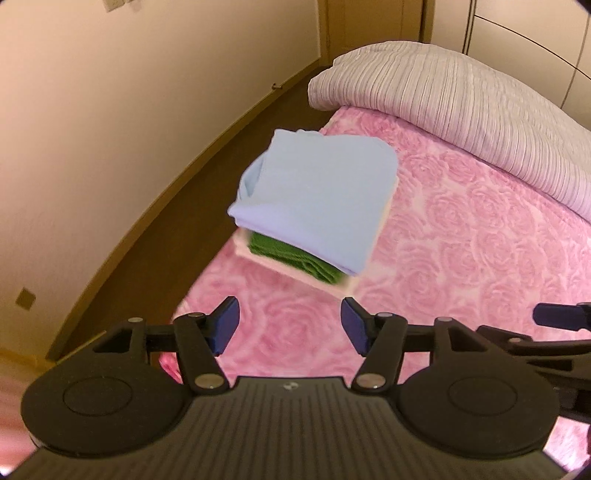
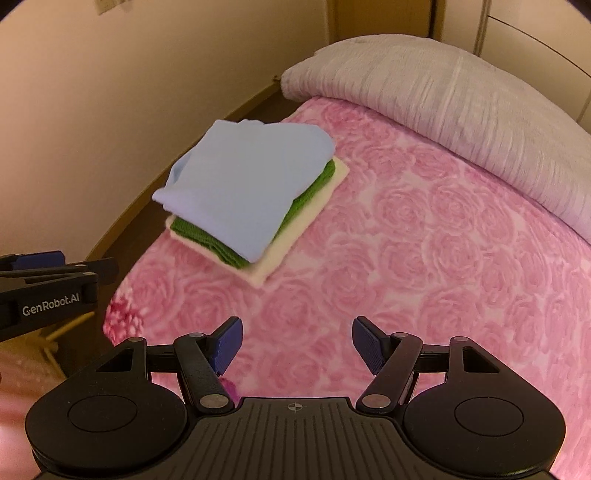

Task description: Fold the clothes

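On the far left a cream wall runs back, with a wooden skirting board at its foot and a strip of dark floor between it and the bed. The bed is covered with a pink rose-patterned blanket.

Near the bed's left edge sits a stack of folded clothes: a light blue garment on top, a green knitted one under it, and a cream-white piece at the bottom, lying flat on the blanket. In the left wrist view the same stack shows with the blue garment overhanging the green and the cream layer. The stack is slightly blurred.

The left tool hovers over the blanket in front of the stack, its blue-padded fingers spread apart with nothing between them. It also shows at the left edge of the right wrist view, seen side-on.

The right tool is likewise held above the blanket, its fingers apart and empty, well short of the stack. A part of it enters the left wrist view at the right edge.

Further right, along the back of the bed, lies a long ribbed pale grey-lilac quilt, resting on the blanket. Behind it stand pale cupboard doors.
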A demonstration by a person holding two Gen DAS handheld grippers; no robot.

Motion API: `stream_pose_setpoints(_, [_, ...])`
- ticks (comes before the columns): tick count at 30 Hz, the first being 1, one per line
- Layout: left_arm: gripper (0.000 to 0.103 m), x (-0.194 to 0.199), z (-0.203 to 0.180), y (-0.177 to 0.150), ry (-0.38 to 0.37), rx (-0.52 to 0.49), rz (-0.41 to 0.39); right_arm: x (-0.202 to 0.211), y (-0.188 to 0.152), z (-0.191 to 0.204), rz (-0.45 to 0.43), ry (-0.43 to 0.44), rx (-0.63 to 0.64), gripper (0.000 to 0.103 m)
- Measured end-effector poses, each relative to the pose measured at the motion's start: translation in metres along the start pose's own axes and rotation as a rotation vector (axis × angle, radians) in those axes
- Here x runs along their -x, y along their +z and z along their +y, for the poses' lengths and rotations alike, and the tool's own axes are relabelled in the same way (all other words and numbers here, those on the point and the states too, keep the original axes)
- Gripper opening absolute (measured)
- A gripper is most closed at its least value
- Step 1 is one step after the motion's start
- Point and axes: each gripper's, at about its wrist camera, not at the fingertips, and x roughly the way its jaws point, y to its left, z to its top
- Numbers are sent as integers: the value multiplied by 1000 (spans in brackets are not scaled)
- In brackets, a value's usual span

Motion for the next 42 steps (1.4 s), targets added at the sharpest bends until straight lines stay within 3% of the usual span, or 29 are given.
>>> stream_pose_setpoints(24, [57, 30, -98, -31, 94, 181, 32, 11, -3, -88, 36, 106, 193, 69])
stream_pose_setpoints(42, [57, 1, -121, -2, 107, 228, 59, -19, 44, -110, 55, 121, 276, 69])
